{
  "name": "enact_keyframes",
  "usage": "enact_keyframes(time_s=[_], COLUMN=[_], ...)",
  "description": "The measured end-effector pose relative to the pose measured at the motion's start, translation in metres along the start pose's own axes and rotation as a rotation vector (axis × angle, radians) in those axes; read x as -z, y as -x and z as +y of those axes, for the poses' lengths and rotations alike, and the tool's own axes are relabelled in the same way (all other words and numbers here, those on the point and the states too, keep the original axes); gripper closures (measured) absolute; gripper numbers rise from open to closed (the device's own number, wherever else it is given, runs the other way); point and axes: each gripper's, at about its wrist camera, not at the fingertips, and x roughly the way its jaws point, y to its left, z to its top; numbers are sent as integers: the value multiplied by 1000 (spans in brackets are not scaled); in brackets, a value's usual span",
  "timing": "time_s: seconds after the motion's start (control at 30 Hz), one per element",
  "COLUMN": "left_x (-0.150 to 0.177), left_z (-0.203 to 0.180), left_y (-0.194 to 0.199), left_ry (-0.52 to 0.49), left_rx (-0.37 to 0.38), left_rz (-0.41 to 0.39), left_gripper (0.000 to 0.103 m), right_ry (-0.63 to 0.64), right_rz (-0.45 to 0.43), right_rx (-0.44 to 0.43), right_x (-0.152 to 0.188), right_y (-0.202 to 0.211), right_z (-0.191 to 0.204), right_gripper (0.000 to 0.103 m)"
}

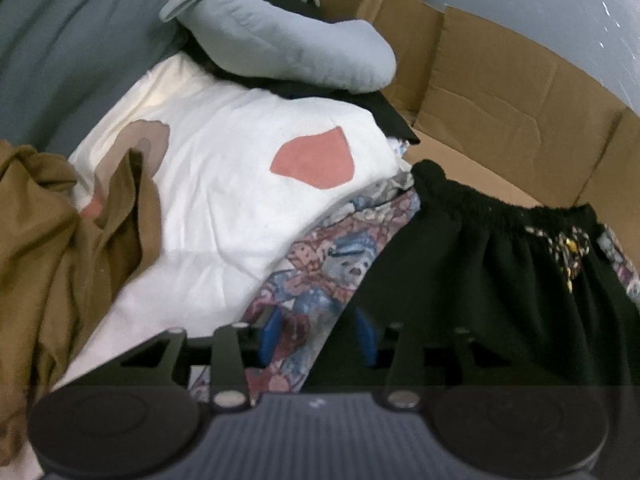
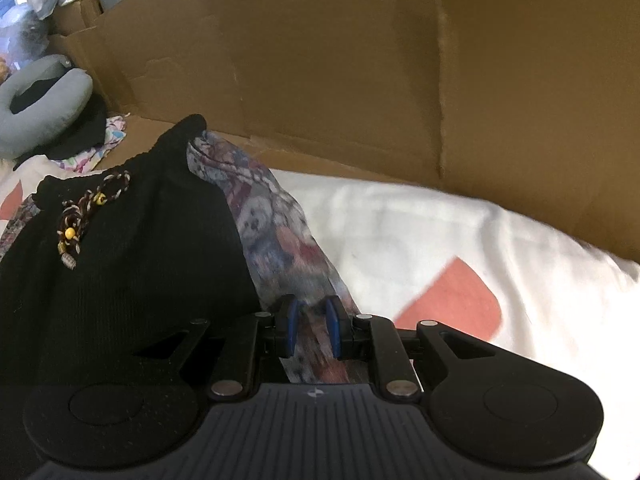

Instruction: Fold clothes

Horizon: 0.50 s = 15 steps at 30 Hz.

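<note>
A black garment [image 1: 480, 280] with an elastic waistband and a beaded drawstring [image 2: 80, 220] lies over a teddy-bear print cloth [image 1: 320, 272]. In the left wrist view my left gripper [image 1: 318, 334] stands open low over the seam where the print cloth meets the black garment. Its blue fingers [image 1: 268, 332] are wide apart. In the right wrist view my right gripper [image 2: 312, 328] is nearly closed, and a taut strip of the print cloth [image 2: 272, 232] runs between its blue pads. The black garment [image 2: 140, 280] lies just left of it.
Underneath is a white sheet with pink patches [image 1: 224, 184]. A brown garment [image 1: 60, 260] is heaped at the left. A grey neck pillow [image 1: 300, 48] rests on dark clothes at the back. Cardboard walls [image 2: 320, 80] close off the far side.
</note>
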Motion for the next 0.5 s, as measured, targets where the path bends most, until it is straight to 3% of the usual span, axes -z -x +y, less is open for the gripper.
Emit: enact_keyframes(time_s=[0.33,0.5], left_x=[-30,-32], left_z=[-14,-22], left_y=[-18,-25], left_ry=[-3,-15], left_rx=[72,92], left_rz=[-32,-38], left_gripper=[51,67], right_ry=[36,46], right_rz=[-20,-26], right_rx=[1,-7], right_x=[-29,-41], right_y=[-22,-31], right_z=[14,21], right_gripper=[81,82])
